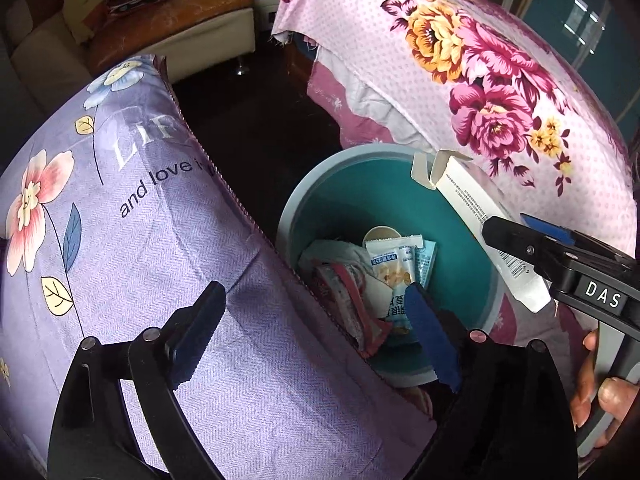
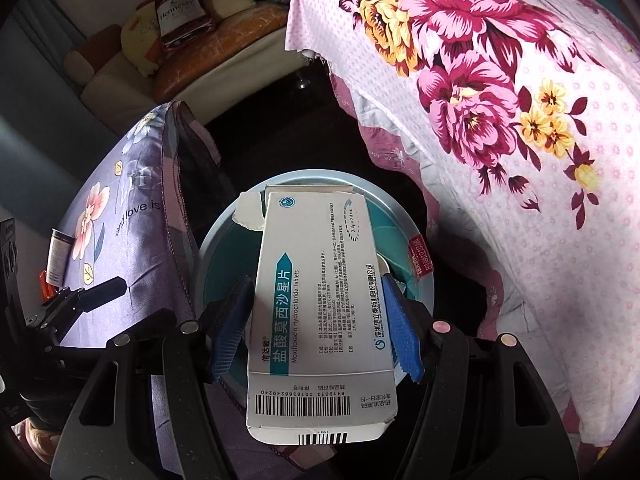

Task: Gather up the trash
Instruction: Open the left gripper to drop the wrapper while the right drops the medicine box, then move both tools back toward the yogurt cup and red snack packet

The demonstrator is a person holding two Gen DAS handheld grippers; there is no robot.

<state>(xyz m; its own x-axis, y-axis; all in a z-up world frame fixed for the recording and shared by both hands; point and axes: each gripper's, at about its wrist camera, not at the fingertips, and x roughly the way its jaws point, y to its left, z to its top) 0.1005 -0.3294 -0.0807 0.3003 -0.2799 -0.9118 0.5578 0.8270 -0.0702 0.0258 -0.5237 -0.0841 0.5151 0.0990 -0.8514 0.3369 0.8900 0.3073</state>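
Note:
A round bin (image 1: 316, 184) with a grey rim and teal inside stands on the dark floor between two cloth-covered seats; it also shows in the right wrist view (image 2: 224, 220). Snack wrappers (image 1: 394, 270) and a paper cup lie inside it. My right gripper (image 2: 316, 320) is shut on a white medicine box (image 2: 320, 300) and holds it above the bin's opening; the box also shows in the left wrist view (image 1: 476, 208). My left gripper (image 1: 316, 336) is open and empty, over the purple cushion's edge beside the bin.
A purple floral cushion (image 1: 120, 220) lies left of the bin. A pink floral cloth (image 1: 500, 80) covers the seat on the right. A beige sofa (image 1: 168, 28) with a bottle-shaped pillow stands behind. A small jar (image 2: 58, 256) rests on the purple cushion.

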